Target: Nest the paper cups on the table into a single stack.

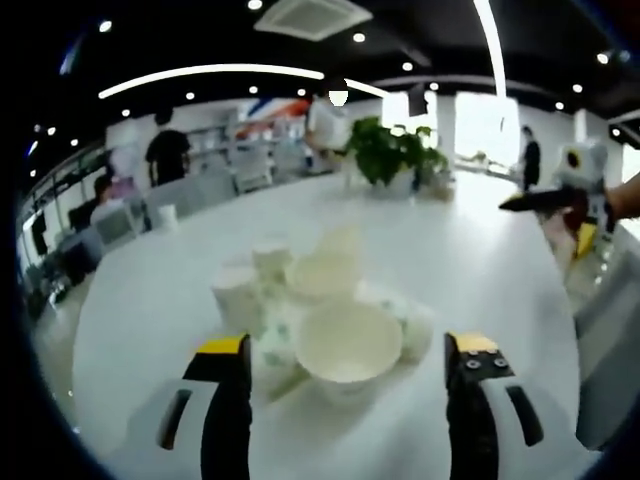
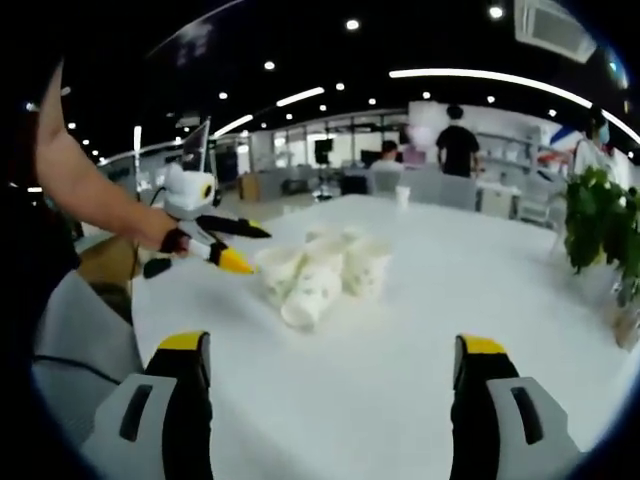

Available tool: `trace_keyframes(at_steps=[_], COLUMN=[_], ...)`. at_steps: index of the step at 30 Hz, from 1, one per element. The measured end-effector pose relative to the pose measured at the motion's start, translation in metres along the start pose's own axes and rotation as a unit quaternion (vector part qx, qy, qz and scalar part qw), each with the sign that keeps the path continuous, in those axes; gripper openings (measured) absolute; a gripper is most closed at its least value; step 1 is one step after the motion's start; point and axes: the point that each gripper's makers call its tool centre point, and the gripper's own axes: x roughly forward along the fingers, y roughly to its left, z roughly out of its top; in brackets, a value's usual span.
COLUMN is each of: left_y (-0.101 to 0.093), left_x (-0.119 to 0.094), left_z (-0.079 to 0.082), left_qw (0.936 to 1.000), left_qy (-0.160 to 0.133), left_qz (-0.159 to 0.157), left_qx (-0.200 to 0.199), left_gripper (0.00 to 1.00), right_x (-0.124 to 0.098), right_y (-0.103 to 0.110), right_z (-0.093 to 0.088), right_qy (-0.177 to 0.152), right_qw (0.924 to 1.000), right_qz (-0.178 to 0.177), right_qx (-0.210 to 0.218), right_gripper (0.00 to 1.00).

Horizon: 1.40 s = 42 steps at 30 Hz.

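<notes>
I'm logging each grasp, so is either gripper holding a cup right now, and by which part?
Nothing is held: the left gripper and right gripper are open, short of the paper cups.

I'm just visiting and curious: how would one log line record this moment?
left gripper: open, near paper cups | right gripper: open, empty | cups: loose, unstacked | table: white

A large white table stood in an open office with a dark ceiling. Curved light strips and small round spotlights shone overhead, beside a square ceiling vent. A leafy green plant sat on the table's far side. Bright windows glowed at the far right. Beyond the table were desks and chairs, with people standing among them.
</notes>
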Motion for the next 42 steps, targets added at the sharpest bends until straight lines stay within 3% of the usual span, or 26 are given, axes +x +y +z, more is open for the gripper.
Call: trace_keyframes(at_steps=[10, 21, 42], left_y=[-0.003, 0.001, -0.001], left_x=[0.018, 0.033, 0.025], left_z=[-0.008, -0.014, -0.016], left_qw=[0.9994, 0.9998, 0.9999], left_qy=[0.008, 0.009, -0.002], left_qz=[-0.005, -0.004, -0.004], left_qx=[0.034, 0.015, 0.012], left_gripper=[0.64, 0.54, 0.47], right_x=[-0.001, -0.003, 0.003], right_y=[-0.002, -0.004, 0.003], right_z=[-0.009, -0.014, -0.016], right_qy=[0.003, 0.009, 0.01], right_qw=[0.9999, 0.9999, 0.9999], right_qz=[-0.004, -0.004, 0.001], right_qx=[0.015, 0.013, 0.013], right_gripper=[1.0, 1.0, 1.0])
